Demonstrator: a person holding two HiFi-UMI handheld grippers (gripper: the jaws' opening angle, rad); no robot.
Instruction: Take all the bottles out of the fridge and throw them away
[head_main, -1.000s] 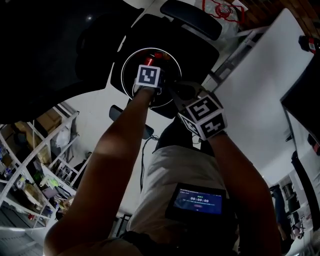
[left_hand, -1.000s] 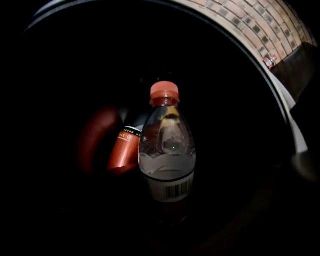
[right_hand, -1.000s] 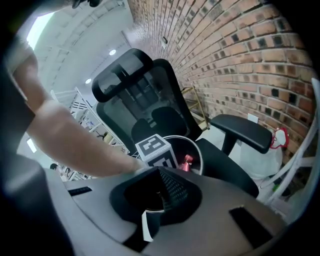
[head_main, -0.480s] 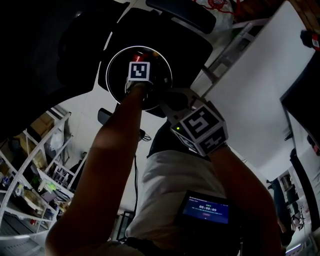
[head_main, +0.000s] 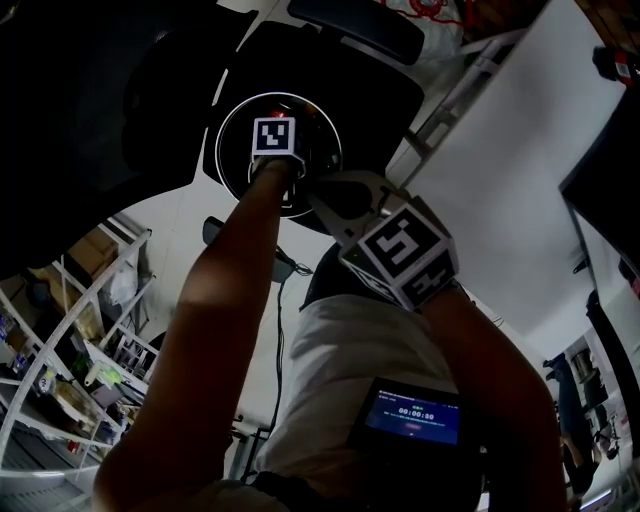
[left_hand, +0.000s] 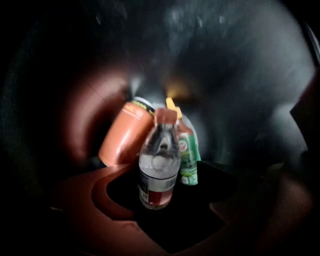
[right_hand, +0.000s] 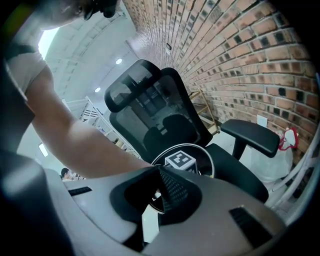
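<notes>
**Operator:** What is around me, biggest first?

**Spotter:** Far from you is a brick wall, and in front of it stands a black office chair. A white table runs along your right. Right by the chair seat is a round black bin with a pale rim. I cannot tell whether it rests on the seat.

**Operator:** And my grippers?

**Spotter:** Your left gripper points steeply down into the mouth of the bin, with its marker cube inside the rim ring. Its jaws have just been opening and now stand wide apart. Your right gripper is nearer to you, to the right of the bin and outside it. Its jaws are together with nothing between them.

**Operator:** Where are the bottles?

**Spotter:** All three that show are down in the dark bin. The orange bottle is the fattest. It lies to the left, tilted so that its top leans right. The clear bottle sits in the gap between your left jaws and just past them. Neither pad presses on it. Its base faces the gripper and its red-brown cap points deeper into the bin. It carries a red and white label. It overlaps the orange bottle on one side and the green one on the other. The green bottle has a yellow cap and is farther in, just to the right of the clear one.
</notes>
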